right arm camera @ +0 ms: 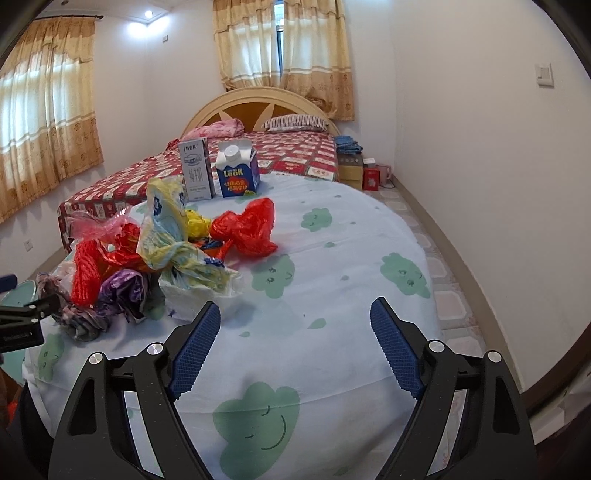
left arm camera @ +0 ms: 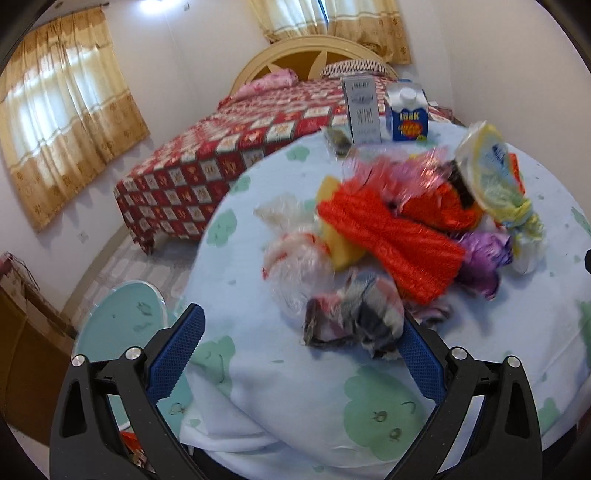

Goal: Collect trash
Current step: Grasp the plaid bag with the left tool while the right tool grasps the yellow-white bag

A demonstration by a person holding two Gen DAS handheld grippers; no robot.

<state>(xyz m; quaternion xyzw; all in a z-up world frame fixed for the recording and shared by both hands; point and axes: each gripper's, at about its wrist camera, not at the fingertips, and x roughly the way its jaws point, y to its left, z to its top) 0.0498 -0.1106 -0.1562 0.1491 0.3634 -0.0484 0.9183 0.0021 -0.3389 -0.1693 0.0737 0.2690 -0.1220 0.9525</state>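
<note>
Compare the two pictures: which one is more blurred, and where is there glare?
Left wrist view: the trash pile is smeared by motion blur, and the ceiling light glares. Right wrist view: sharper, the blue carton print is readable, with mild glare from its ceiling light. Both bend straight edges, fisheye style.

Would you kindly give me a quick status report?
Left gripper open, at crumpled wrapper. Right gripper open, empty, over tablecloth. Trash pile uncollected. Two cartons behind.

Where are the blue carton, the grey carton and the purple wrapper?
blue carton (right arm camera: 238, 180): right wrist view, front face.
grey carton (right arm camera: 196, 170): right wrist view, front face.
purple wrapper (right arm camera: 120, 288): right wrist view, crumpled middle.
</note>
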